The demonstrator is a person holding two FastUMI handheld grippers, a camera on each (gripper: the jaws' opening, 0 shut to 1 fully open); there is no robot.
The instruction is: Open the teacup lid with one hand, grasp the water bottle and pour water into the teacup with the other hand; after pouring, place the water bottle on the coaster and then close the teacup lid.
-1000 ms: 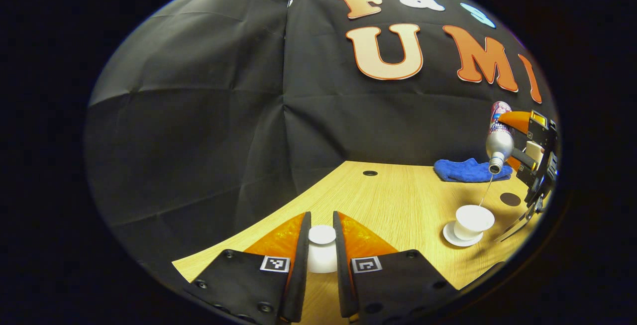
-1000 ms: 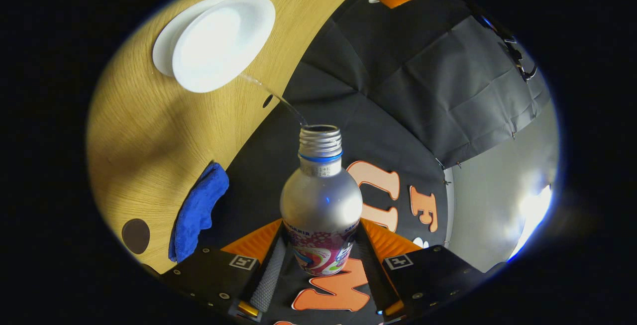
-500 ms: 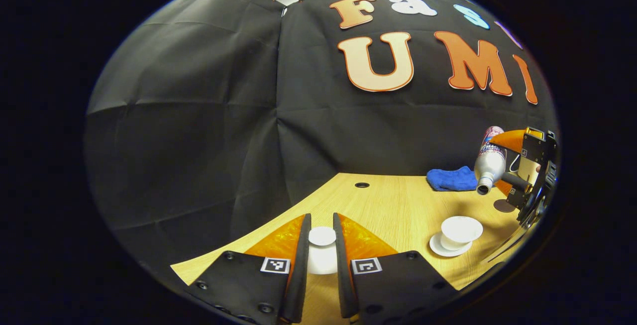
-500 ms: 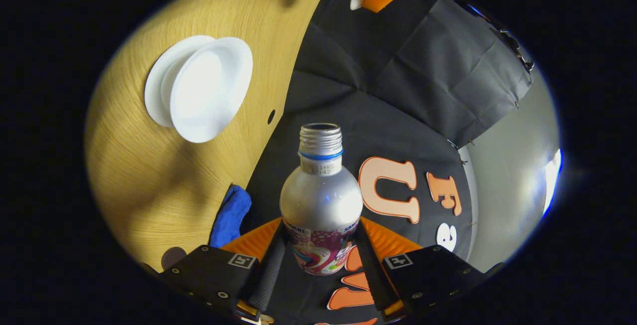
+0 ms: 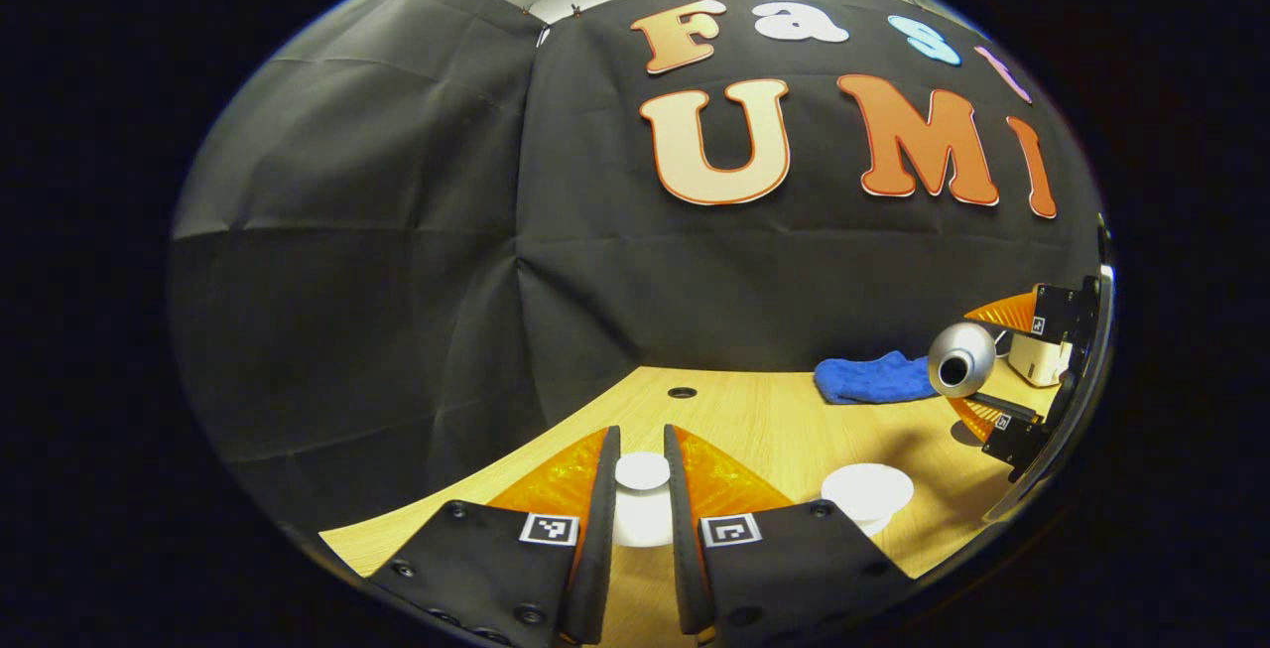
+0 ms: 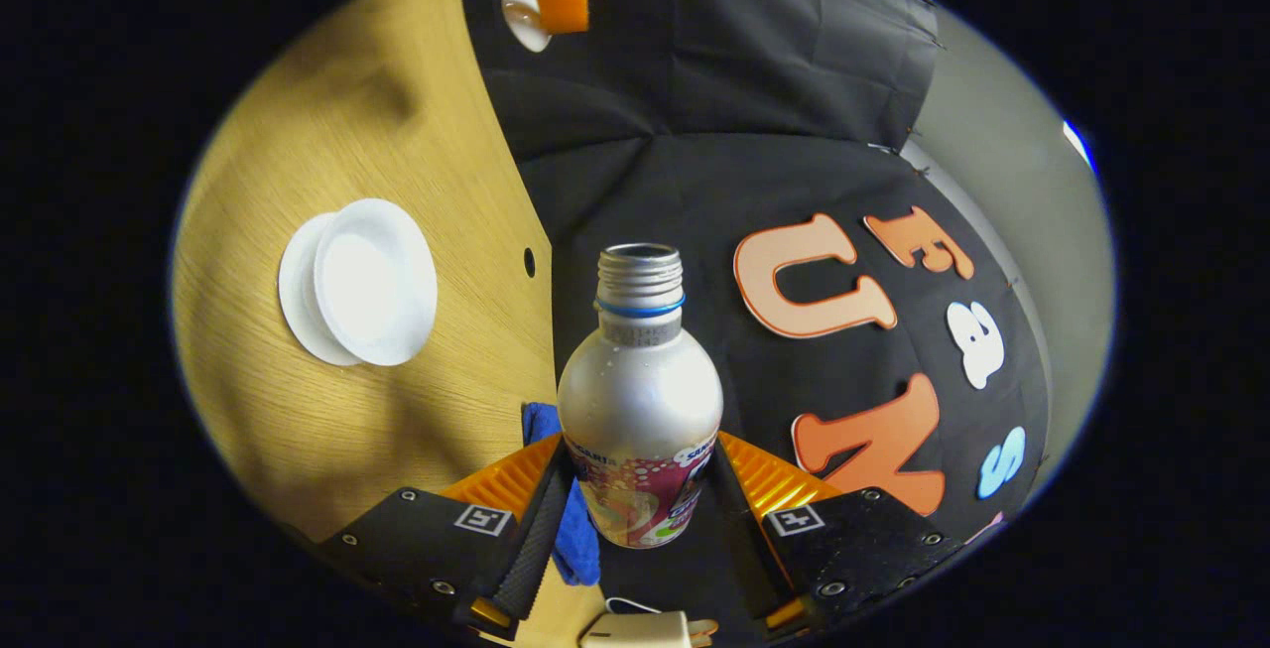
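Two tools are at work above a pale wood-grain tabletop (image 5: 764, 420), which has a small round dark hole (image 5: 682, 392) near its far edge by the black cloth wall (image 5: 397, 261). A crumpled blue cloth (image 5: 868, 378) lies on the tabletop close to that wall; in the right gripper view it peeks out just behind the bottle's base (image 6: 556, 489).

The right tool (image 6: 635, 489) is clamped on a silver metal water bottle with a colourful printed label (image 6: 640, 400), both fingers pressed against the labelled lower body. The bottle's threaded neck has a blue ring and the mouth is uncapped. In the left gripper view that bottle (image 5: 960, 360) is held off the tabletop, lying near level with its open mouth turned toward the camera, well to the right of the cloth.

A white round teacup (image 6: 375, 281) sits uncovered on a white saucer (image 6: 298, 306) on the tabletop, apart from the bottle. In the left gripper view the teacup (image 5: 866, 491) stands just right of the left tool's fingers.

The left tool (image 5: 642, 474) grips a small white teacup lid (image 5: 642, 504) by its round knob, both fingers closed on it, above the near edge of the tabletop. In the right gripper view the lid (image 6: 523, 21) appears far off.
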